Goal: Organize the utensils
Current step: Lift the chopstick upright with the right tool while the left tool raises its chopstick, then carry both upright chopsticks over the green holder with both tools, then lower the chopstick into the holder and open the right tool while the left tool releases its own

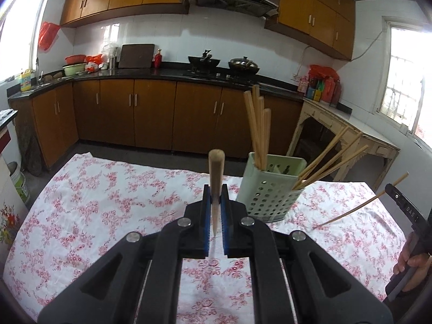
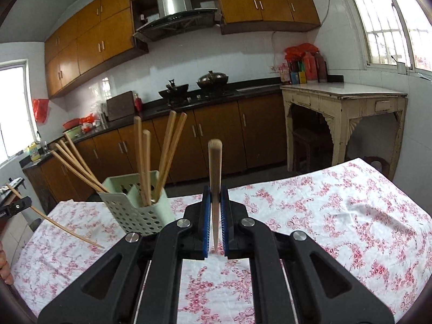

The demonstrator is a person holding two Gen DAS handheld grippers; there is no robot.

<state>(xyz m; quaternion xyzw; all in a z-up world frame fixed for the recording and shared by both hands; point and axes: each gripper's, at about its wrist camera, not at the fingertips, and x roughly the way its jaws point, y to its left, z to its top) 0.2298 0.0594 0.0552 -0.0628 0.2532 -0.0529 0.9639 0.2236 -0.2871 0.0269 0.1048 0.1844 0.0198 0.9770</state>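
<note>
A pale green perforated utensil holder (image 1: 270, 189) stands on the floral tablecloth (image 1: 108, 202), with several wooden chopsticks (image 1: 257, 127) upright or leaning in it. My left gripper (image 1: 215, 193) is shut on a wooden chopstick (image 1: 216, 172), held upright just left of the holder. My right gripper (image 2: 215, 195) is shut on another wooden chopstick (image 2: 215, 170), to the right of the holder (image 2: 137, 205). The right gripper (image 1: 390, 189) shows at the right edge of the left wrist view with its chopstick (image 1: 361, 208). The left gripper (image 2: 25, 201) shows at the left edge of the right wrist view.
Beyond the table's far edge (image 1: 162, 166) is kitchen floor, brown cabinets (image 1: 151, 113) and a black counter with woks (image 1: 203, 60). An old cream side table (image 2: 343, 113) stands to the right.
</note>
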